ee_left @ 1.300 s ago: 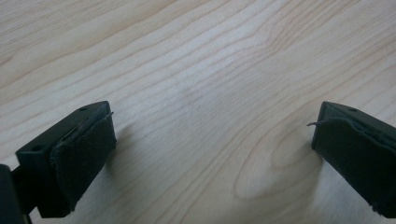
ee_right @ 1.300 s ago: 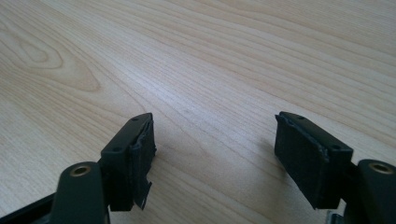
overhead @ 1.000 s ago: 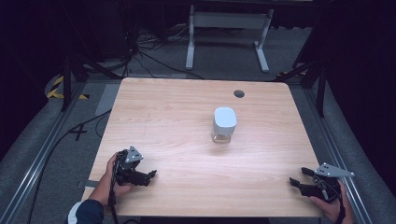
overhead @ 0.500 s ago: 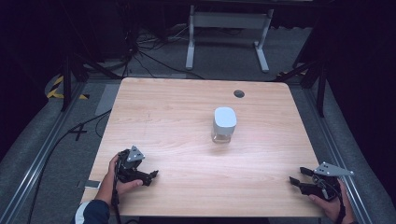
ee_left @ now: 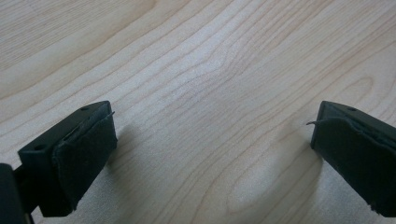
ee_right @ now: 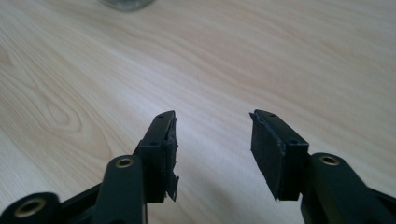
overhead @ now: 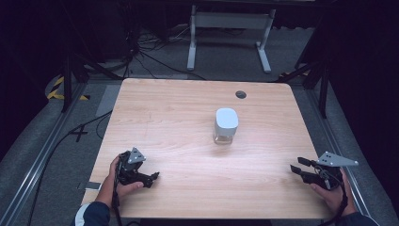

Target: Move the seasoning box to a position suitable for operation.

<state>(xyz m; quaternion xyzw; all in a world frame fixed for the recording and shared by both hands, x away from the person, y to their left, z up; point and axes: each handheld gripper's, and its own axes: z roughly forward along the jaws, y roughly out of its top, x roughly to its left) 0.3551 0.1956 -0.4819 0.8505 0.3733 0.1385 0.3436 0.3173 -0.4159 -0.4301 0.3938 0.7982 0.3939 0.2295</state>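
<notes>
Jar [overhead: 226,126] sits upright on the tabletop [overhead: 179,113], a bit right of centre and toward the far side, well apart from both grippers. White squarish lid on top, clear body below, looks like glass or clear plastic. Can't tell if anything is inside.

Left gripper [overhead: 149,177] rests at the near left edge, held in the person's left hand [overhead: 123,181]. Its fingers [ee_left: 81,154] are spread wide, nothing between them, only bare wood grain under them in the left gripper view.

Right gripper [overhead: 297,169] is at the near right corner, grey plate on top. Fingers [ee_right: 163,149] are parted a moderate amount, narrower than the left, also holding nothing. Bottom of the jar just peeks in at the top edge of the right gripper view [ee_right: 122,3].

Handling guess: rigid, probably light, smooth clear wall so likely slippery against the pads. If it's glass, it's breakable and shouldn't be tipped or knocked. Best hold looks like the clear body just below the lid, fingers on opposite sides. The lid's flat sides would also give a decent grip for twisting or lifting it off while the other gripper steadies the body.
</notes>
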